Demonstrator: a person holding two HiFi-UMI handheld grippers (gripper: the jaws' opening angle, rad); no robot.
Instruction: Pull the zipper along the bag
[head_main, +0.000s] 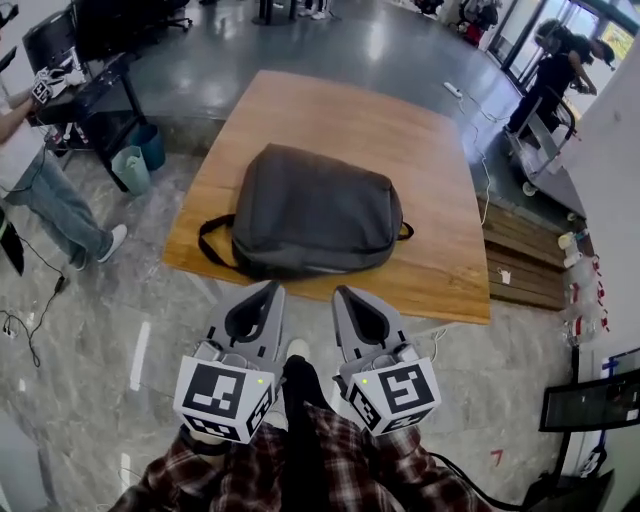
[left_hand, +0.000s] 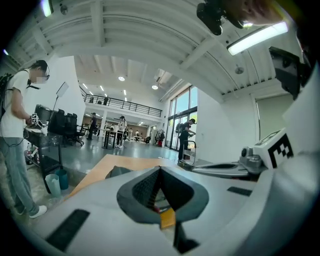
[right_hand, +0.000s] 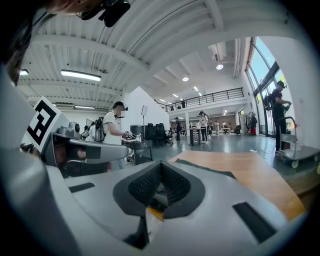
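Bag (head_main: 315, 212): dark grey, lying flat near the middle of the wooden tabletop (head_main: 440, 170); a black strap (head_main: 215, 245) loops out at its left end.

Left tool (head_main: 270, 289): jaws pressed together at the tips, nothing between them; held over the floor (head_main: 120, 330), short of the tabletop's near edge, apart from the bag.

Right tool (head_main: 342, 293): jaws likewise pressed together and empty; just beside the left tool, also apart from the bag.

Bins (head_main: 132, 168): on the floor, left of the tabletop.
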